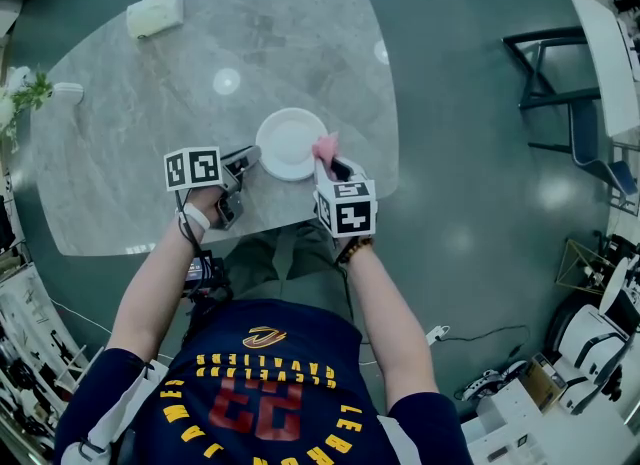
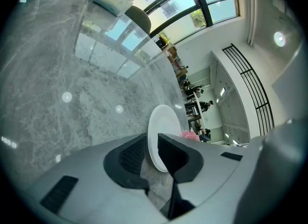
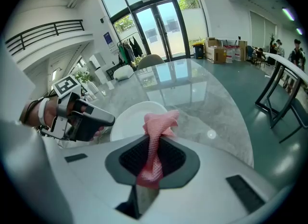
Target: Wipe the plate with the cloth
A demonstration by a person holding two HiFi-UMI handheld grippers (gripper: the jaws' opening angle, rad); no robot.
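Observation:
A white plate point(image 1: 288, 143) lies near the front edge of the grey marble table point(image 1: 150, 153). My left gripper point(image 1: 247, 160) holds the plate's left rim. In the left gripper view the plate point(image 2: 162, 132) stands edge-on between the two pads, and the left gripper point(image 2: 150, 154) is shut on it. My right gripper point(image 1: 327, 166) is at the plate's right rim, shut on a pink mesh cloth point(image 1: 326, 144). In the right gripper view the cloth point(image 3: 155, 141) sticks up out of the right gripper point(image 3: 153, 154), just in front of the plate point(image 3: 131, 118). The left gripper point(image 3: 82, 120) shows at its left.
A white tissue pack point(image 1: 154, 11) lies at the table's far left corner. A small plant point(image 1: 22, 93) stands at the left edge. A dark chair frame point(image 1: 555, 93) stands on the floor to the right. Clutter and cables point(image 1: 520, 393) fill the lower right floor.

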